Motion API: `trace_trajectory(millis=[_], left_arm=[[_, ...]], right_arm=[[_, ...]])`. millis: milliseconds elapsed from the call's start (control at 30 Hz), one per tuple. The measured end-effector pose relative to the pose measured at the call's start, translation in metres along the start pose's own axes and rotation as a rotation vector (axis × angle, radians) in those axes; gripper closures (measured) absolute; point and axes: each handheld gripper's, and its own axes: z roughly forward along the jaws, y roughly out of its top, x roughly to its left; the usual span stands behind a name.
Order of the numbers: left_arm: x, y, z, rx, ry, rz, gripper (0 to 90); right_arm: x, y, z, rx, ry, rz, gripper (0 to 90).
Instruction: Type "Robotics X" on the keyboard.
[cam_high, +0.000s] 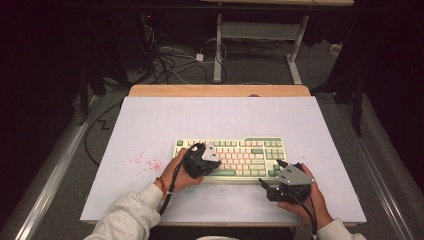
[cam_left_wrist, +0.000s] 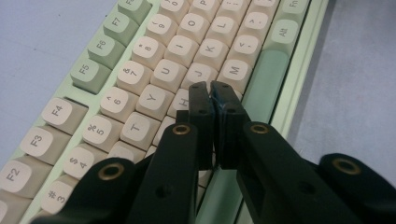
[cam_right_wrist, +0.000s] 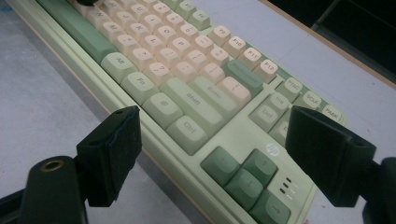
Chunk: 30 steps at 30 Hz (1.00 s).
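Nearest, the right gripper (cam_high: 272, 189) is waiting with jaws spread at the corner of the one keyboard (cam_high: 250, 150), which is lying mid-table (cam_high: 150, 125). Farther in, the left gripper (cam_left_wrist: 214, 91), jaws pressed together and empty, is hovering over the H key (cam_left_wrist: 183, 99); pressing apparently remains.

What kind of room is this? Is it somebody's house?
Probably not a house; it looks more like a lab or workshop. A keyboard sits alone on a plain white table, loose cables lie tangled on the floor behind, and the surroundings are dark.
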Motion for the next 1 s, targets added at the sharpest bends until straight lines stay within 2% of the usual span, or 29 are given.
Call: trace_trajectory(millis=[167,433,800,1000], left_arm=[[-0.002,0.001,0.001,-0.011,0.010,0.007,86.5],[-0.001,-0.001,-0.014,-0.047,0.054,0.028,81.7],[0.001,-0.006,-0.032,-0.090,0.115,0.040,63.8],[-0.001,-0.011,-0.041,-0.135,0.152,0.038,47.3]], right_arm=[[0.001,0.000,0.000,0.004,-0.002,-0.003,19.5],[-0.001,0.000,-0.001,0.002,-0.008,0.001,19.7],[-0.001,-0.001,-0.001,0.007,0.004,-0.004,19.7],[-0.001,-0.001,-0.001,0.006,0.002,-0.003,19.7]])
